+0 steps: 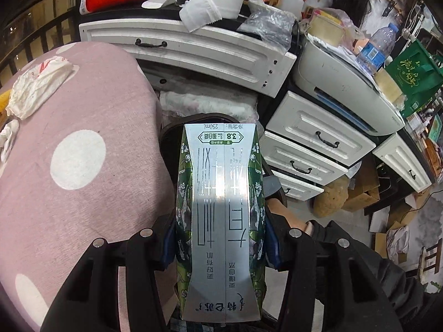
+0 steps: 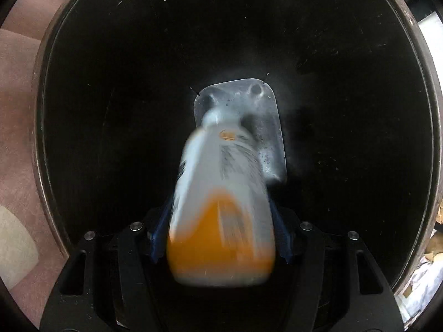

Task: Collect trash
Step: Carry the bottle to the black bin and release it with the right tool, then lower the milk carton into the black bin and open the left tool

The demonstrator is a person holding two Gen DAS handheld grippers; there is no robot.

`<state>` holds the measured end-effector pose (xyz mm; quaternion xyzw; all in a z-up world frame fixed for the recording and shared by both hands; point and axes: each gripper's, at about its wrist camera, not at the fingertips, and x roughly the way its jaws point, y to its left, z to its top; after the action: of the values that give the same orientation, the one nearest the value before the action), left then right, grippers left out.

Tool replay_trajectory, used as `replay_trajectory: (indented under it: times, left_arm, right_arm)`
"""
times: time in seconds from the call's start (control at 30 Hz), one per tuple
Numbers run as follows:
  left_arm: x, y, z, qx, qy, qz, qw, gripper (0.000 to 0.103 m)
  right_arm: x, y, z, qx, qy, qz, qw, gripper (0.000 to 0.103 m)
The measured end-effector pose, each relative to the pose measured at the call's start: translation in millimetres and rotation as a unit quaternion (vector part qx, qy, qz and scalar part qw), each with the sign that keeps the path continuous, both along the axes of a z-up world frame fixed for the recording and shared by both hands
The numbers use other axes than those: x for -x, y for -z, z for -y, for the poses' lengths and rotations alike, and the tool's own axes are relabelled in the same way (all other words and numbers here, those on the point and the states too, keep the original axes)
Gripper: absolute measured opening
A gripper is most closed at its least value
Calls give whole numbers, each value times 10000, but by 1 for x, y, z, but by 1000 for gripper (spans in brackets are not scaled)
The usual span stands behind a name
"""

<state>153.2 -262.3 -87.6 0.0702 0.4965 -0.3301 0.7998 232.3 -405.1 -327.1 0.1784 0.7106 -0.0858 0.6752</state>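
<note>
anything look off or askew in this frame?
Yes: crumpled wrappers lie on the pink dotted cover. The desk drawer front hangs tilted, and tissue spills over its edge. In the right gripper the orange and white bottle is motion-blurred over the black bin.

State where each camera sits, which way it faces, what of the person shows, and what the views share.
Left wrist: on the left gripper, facing forward over the clamped milk carton toward white drawers; a sleeved arm shows.
Right wrist: on the right gripper, facing down into the black bin past a blurred orange bottle; no body shows.
Shared: the pink polka-dot fabric.
</note>
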Motion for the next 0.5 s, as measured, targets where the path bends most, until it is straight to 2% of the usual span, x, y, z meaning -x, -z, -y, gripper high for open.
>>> replay_trajectory:
  times: [0.03,0.13,0.27,0.37,0.5]
  left_arm:
    - [-1,3,2,-32,4,-21,10000,50]
    - [-1,12,8,-102,23,-94,9999,50]
    - [-1,19,17,-157,79,-140,9997,50]
    - [-1,24,26,-229,124,-132,9996,50]
    - [2,31,41,-478,192,150,9986,50]
  right_arm:
    - [3,-7,1,7,14,144,9999,75]
    - [20,-37,3,110,-22,565,9983,77]
    - [33,-88,22,720,-10,1088,9915,77]
    - [58,-125,37,1169,246,1483,9817,78]
    - [97,-161,48,1833,518,1927,9626,79]
